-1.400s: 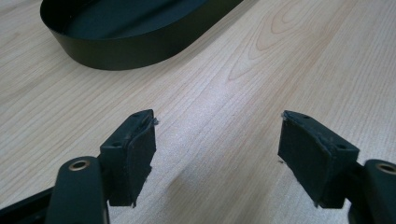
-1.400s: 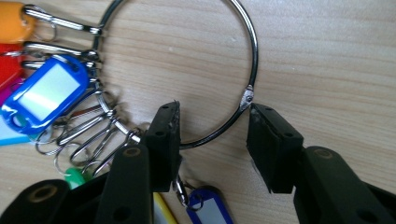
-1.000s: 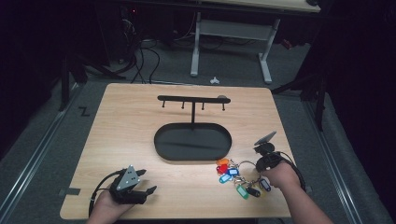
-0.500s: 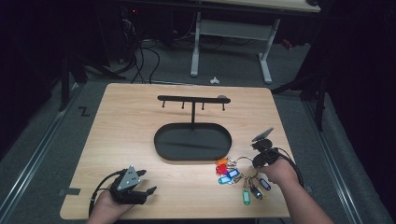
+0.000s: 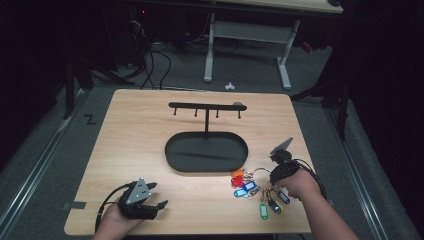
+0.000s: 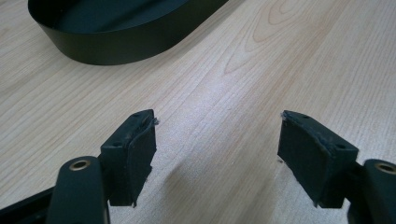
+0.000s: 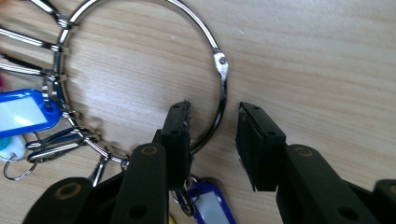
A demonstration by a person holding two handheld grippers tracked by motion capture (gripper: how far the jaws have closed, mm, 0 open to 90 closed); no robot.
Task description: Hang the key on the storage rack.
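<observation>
My left gripper [image 5: 159, 196] rests low over the wooden table [image 5: 130, 130], well to the near left of the black oval tray [image 5: 206, 152]. Its jaws stand wide apart with nothing but bare wood between them; in the left gripper view the tray's wall [image 6: 116, 46] curves across the upper left, beyond the tips.

The tray sits mid-table with its long axis running left to right. From its far edge rises a thin post carrying a black hook bar [image 5: 206, 105], which also runs left to right.

Just off the tray's near right corner lies the key ring [image 5: 260, 175], flat on the table. Its big metal loop is nearest the tray, and the coloured key tags [image 5: 245, 186] fan out from it toward me and to the left.

My right gripper [image 7: 212, 123] is just right of that bunch. Its jaws have just been opening and now straddle the loop's wire [image 7: 223, 93] without pressing on it: a gap shows on each side. In the right gripper view the loop arcs up and leftward from the tips, a blue tag [image 7: 25, 112] hanging at its left
</observation>
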